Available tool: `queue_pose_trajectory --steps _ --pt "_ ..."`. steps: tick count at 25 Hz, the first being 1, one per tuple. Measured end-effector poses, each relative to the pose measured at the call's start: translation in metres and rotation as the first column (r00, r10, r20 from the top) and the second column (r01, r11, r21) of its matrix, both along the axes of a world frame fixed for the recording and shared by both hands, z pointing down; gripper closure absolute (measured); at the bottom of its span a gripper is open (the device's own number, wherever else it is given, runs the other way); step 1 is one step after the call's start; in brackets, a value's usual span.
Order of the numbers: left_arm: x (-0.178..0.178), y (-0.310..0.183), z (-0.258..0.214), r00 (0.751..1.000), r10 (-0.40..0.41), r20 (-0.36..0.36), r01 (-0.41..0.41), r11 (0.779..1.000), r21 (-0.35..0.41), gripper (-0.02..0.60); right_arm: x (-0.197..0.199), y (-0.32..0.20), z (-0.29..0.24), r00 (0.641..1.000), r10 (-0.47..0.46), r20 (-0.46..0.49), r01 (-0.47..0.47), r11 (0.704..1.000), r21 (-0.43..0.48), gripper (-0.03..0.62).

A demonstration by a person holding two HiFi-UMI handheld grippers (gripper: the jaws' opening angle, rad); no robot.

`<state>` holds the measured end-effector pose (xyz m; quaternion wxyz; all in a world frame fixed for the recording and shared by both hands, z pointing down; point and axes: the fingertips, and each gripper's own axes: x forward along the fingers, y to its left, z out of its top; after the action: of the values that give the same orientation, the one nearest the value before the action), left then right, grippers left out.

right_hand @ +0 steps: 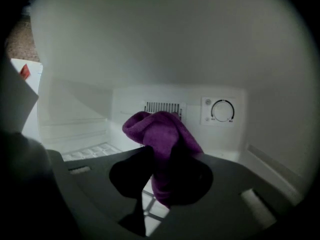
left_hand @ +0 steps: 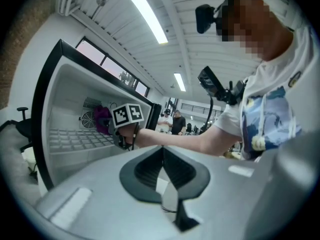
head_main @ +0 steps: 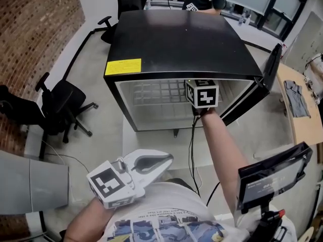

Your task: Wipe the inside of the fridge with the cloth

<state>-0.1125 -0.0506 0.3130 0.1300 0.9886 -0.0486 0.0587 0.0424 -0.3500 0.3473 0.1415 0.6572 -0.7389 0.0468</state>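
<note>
1. Room: an office with a concrete floor [head_main: 91, 49]. In the head view a brick wall [head_main: 35, 29] lies at 10 o'clock and a black office chair [head_main: 60, 105] at 9 o'clock.
2. A black mini fridge [head_main: 176, 39] stands at 12 o'clock. Its door [head_main: 267, 69] is swung open at 2 o'clock. A yellow label [head_main: 122, 66] sits on the top panel, near the front left corner.
3. The right gripper [right_hand: 160, 169] reaches into the fridge cavity, above the wire shelf [head_main: 156, 92]. Its fingers are clamped on a purple cloth [right_hand: 160, 134], which bunches up above them.
4. Cloth position: inside the fridge, in front of the back wall. The vent grille [right_hand: 162, 107] is at 12 o'clock of the cloth and the thermostat dial [right_hand: 222, 110] at 2 o'clock. Contact with the back wall cannot be confirmed.
5. The left gripper [left_hand: 162, 154] is held outside the fridge, at 7 o'clock in the head view, close to the person's shirt [head_main: 166, 226]. Its fingers are closed together with nothing between them.
</note>
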Motion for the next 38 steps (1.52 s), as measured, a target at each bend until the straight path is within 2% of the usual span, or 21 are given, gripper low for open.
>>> queue_pose_trajectory --steps 4,9,15,18,22,26,30,33,38 --pt "-0.012 -0.004 0.002 0.999 -0.039 0.026 0.039 0.999 -0.015 0.577 -0.034 -0.006 0.0 0.996 -0.075 0.047 0.075 0.997 0.002 0.514" --pt "-0.029 -0.002 -0.001 0.997 -0.071 0.016 0.072 0.997 -0.01 0.577 -0.073 -0.011 0.0 0.985 -0.153 0.085 0.153 0.988 0.004 0.514" --pt "-0.037 0.004 -0.008 0.993 -0.12 0.01 0.12 0.992 -0.041 0.577 -0.112 -0.013 -0.002 0.962 -0.239 0.133 0.241 0.971 0.002 0.514" --pt "-0.05 0.001 0.002 0.988 -0.154 0.016 0.155 0.988 -0.024 0.577 -0.135 -0.015 0.0 0.949 -0.27 0.165 0.273 0.962 0.005 0.514" --pt "-0.061 0.007 -0.001 0.988 -0.156 0.006 0.157 0.987 -0.041 0.577 -0.157 -0.014 0.001 0.932 -0.288 0.221 0.292 0.956 0.013 0.514" --pt "-0.066 0.01 -0.003 0.987 -0.159 0.013 0.159 0.986 -0.051 0.577 -0.165 -0.013 -0.005 0.917 -0.295 0.269 0.3 0.954 0.023 0.514" --pt "-0.071 0.015 0.002 0.989 -0.144 0.027 0.145 0.988 -0.047 0.577 -0.166 -0.005 -0.01 0.919 -0.296 0.262 0.292 0.955 0.054 0.514" --pt "-0.074 0.016 0.008 0.991 -0.13 0.027 0.13 0.991 -0.017 0.577 -0.151 0.002 -0.023 0.936 -0.27 0.228 0.254 0.962 0.097 0.514" --pt "-0.06 0.023 0.011 0.996 -0.085 0.031 0.086 0.996 -0.013 0.577 -0.104 0.019 -0.034 0.965 -0.19 0.183 0.166 0.976 0.139 0.514"
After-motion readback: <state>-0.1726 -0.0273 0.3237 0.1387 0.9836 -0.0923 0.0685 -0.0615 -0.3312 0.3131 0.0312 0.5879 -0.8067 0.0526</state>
